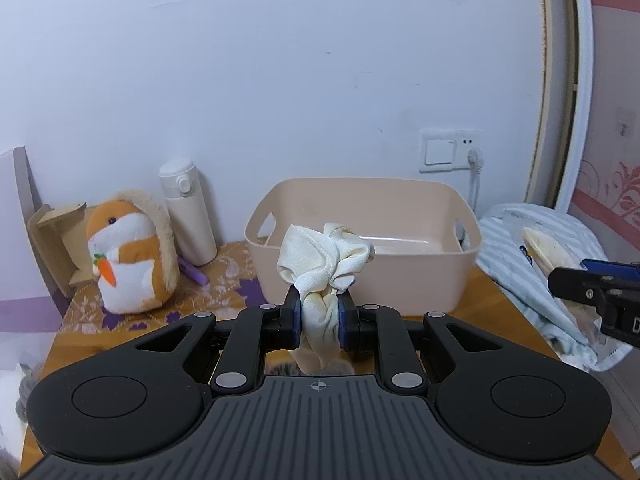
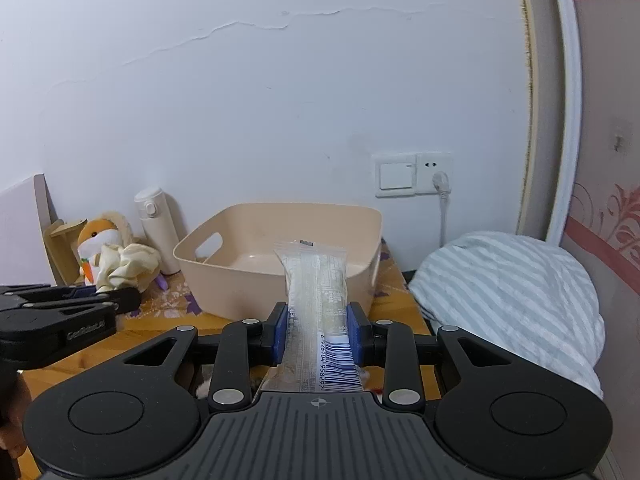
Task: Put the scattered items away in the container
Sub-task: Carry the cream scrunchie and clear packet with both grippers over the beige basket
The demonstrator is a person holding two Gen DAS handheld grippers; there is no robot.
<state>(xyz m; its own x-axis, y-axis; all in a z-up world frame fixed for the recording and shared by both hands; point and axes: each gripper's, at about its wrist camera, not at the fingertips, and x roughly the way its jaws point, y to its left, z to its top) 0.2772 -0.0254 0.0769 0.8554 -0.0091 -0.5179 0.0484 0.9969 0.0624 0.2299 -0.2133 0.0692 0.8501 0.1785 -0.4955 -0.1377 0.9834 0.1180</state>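
1. Left claw point(image 1: 319, 317) is clamped tight on a bunched cream cloth point(image 1: 326, 258), its blue pads point(image 1: 295, 318) pressing the fabric from both sides; the cloth stands up above the claw, in front of the near wall of the beige container point(image 1: 420, 264).
2. Right claw point(image 2: 319, 330) is closed on a clear snack packet point(image 2: 320, 300) with a barcode at its near end; the packet points toward the container point(image 2: 240, 284) and its far end overlaps the container's near rim in the right wrist view.
3. The container sits on a wooden tabletop point(image 2: 152, 324) against a white wall, and nothing can be made out on the visible part of its floor.
4. Left of the container stand a white flask point(image 1: 188, 208) and an orange and white plush hamster point(image 1: 130, 256) holding a carrot.
5. Right of the container lies a striped pillow point(image 2: 516, 296).
6. Behind the container, on the wall, is a switch and socket plate point(image 2: 414, 175) with a plug in it.
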